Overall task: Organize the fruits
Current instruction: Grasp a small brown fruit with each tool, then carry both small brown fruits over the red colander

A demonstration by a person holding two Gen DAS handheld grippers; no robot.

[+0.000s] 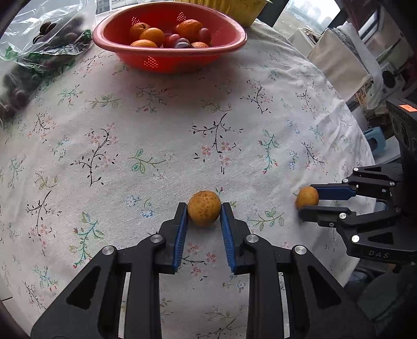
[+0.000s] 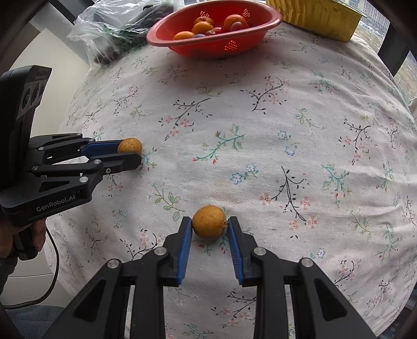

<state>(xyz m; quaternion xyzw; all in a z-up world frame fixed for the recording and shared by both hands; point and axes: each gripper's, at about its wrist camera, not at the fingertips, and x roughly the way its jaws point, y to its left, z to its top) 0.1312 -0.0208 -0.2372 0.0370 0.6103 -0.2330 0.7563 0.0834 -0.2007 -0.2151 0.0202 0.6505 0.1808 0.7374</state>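
Covering the whole round table [image 2: 325, 109], a floral cloth lay flat and mostly bare through the middle, so both grippers had broad open room ahead of them. The far edge was the crowded part: a red colander bowl [image 1: 169, 56] with oranges and darker fruit stood there, a clear plastic bag [image 1: 39, 39] of dark items lay at its left, and a yellow container [image 2: 320, 19] stood behind it at the right. The table's right rim fell away just beyond the right gripper [image 1: 310, 201] (room clutter showed past it in the left wrist view). The left gripper [image 1: 204, 211] pointed steeply down with its blue pads pressed against both sides of a speckled yellow-brown fruit [image 1: 204, 208] that sat on the cloth near the close edge. The right gripper was likewise clamped on a second yellow-brown fruit [image 2: 209, 221], pads touching either flank. The two fruits lay well apart from each other and far from the bowl. A hand [image 2: 15, 240] held the left gripper's handle.
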